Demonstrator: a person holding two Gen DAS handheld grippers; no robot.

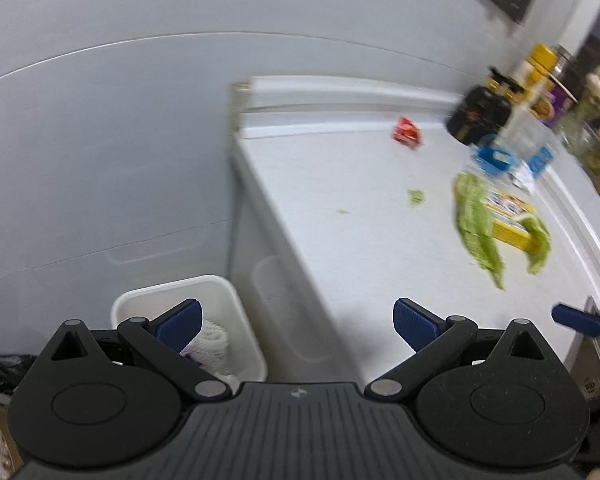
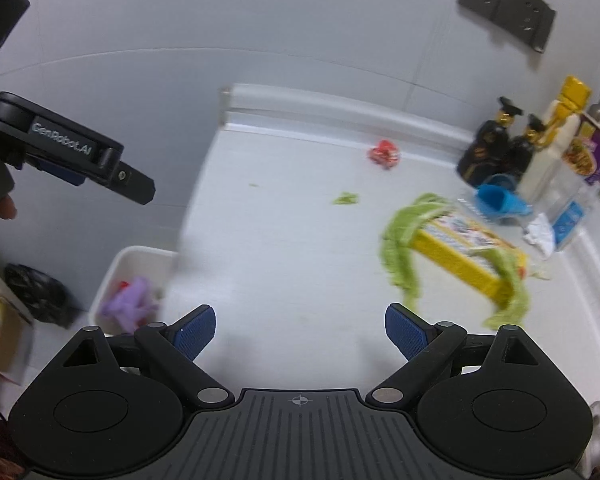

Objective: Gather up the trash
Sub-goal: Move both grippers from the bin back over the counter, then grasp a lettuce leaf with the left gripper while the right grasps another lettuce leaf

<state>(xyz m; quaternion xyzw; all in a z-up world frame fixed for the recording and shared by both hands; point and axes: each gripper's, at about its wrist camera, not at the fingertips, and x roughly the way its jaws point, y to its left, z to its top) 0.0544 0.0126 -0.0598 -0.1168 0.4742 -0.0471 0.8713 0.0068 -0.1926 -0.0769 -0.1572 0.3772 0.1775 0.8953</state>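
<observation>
Left wrist view: left gripper (image 1: 298,326) has its jaws spread wide, nothing between the blue pads (image 1: 414,322). It hangs over the near left corner of the white counter (image 1: 340,264). White trash bin (image 1: 224,300) sits on the floor just left of the counter's side, below the left pad; something white and netted plus a bit of purple is inside. Black bag (image 1: 0,368) on the floor at the far left edge. On the counter: red wrapper (image 1: 408,132) far back near the wall ledge, small green scrap (image 1: 416,196) mid-counter, a tinier green fleck left of it. Lettuce leaves (image 1: 478,228) draped over a yellow box (image 1: 512,224) on the right. Behind that, a blue cup (image 1: 494,158), dark bottles (image 1: 480,116) and more containers along the right wall, blurred. Tip of the other gripper's blue pad shows at the right edge.

Right wrist view: right gripper (image 2: 300,334) is also spread, pads empty, over the near middle of the counter (image 2: 280,260). Left gripper (image 2: 80,156) shows from the side at upper left, held by a hand (image 2: 0,208); its jaw gap cannot be read from here. Bin (image 2: 140,256) is lower left beside the counter edge, purple trash (image 2: 130,306) and something red in it. Black bag (image 2: 36,292) left of the bin. Red wrapper (image 2: 386,154) far, green scrap (image 2: 346,199) mid, lettuce (image 2: 400,256) over the yellow box (image 2: 464,264) right. Blue cup (image 2: 498,200), crumpled white paper (image 2: 542,236), bottles (image 2: 492,152) behind. Dark wall sockets (image 2: 508,8) upper right.
</observation>
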